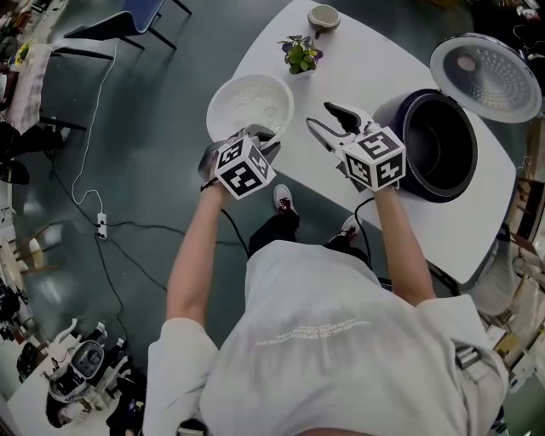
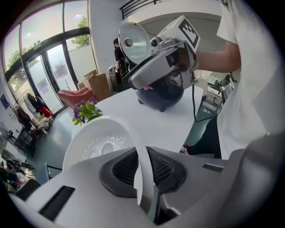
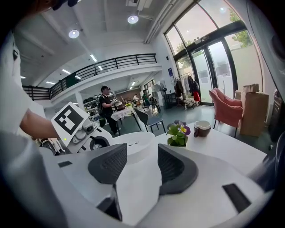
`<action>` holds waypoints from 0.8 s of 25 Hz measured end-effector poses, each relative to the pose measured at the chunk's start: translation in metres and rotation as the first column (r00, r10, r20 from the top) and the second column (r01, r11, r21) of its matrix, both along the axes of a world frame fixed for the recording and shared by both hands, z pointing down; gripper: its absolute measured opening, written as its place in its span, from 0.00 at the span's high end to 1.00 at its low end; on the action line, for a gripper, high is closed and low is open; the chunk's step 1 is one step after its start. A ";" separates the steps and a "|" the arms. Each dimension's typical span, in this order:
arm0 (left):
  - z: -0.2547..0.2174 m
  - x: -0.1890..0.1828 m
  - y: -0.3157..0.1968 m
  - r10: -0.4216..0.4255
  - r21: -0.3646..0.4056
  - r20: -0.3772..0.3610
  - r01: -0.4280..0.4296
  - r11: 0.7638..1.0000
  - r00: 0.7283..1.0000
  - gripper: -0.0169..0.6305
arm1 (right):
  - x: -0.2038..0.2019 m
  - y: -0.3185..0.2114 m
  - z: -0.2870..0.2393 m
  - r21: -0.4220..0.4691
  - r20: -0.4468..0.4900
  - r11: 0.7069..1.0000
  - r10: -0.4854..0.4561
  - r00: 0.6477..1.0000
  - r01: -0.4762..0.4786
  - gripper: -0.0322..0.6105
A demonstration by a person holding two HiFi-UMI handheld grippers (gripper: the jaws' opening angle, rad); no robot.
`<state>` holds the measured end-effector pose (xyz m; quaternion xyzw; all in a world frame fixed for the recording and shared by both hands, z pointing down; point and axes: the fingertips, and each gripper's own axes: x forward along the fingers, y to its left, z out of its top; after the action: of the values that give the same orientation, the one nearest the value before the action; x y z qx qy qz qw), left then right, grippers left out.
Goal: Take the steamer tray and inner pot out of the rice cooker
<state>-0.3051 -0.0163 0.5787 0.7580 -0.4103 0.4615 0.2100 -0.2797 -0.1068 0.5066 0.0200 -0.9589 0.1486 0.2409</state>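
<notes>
Left gripper (image 2: 143,165): jaws nearly together, clamped on the thin rim of the white steamer tray (image 1: 251,104). The tray is out of the cooker, at the left edge of the white worktop (image 1: 375,60); cannot tell whether it rests there.

Right gripper (image 3: 141,160): jaws wide apart, nothing between them, just right of the tray.

Rice cooker (image 1: 400,111) at right of frame, lid (image 1: 485,75) swung open, dark inner pot (image 1: 438,146) seated inside.

Small potted plant (image 1: 300,54) and cup (image 1: 324,16) at upper centre.
</notes>
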 end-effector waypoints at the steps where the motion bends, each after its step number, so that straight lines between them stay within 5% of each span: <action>1: 0.006 -0.001 -0.003 0.018 -0.008 -0.001 -0.018 1.000 1.000 0.89 | 0.000 -0.002 0.004 -0.004 -0.008 1.000 0.012 1.000 -0.012 0.59; 20: 0.074 -0.010 -0.028 0.170 -0.064 -0.070 -0.174 0.983 0.983 0.89 | -0.012 -0.028 0.061 -0.042 -0.104 0.986 0.157 0.982 -0.163 0.59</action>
<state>-0.3156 -0.0442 0.6523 0.7972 -0.3199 0.4674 0.2089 -0.2914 -0.1347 0.5672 0.0984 -0.9368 0.1905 0.2765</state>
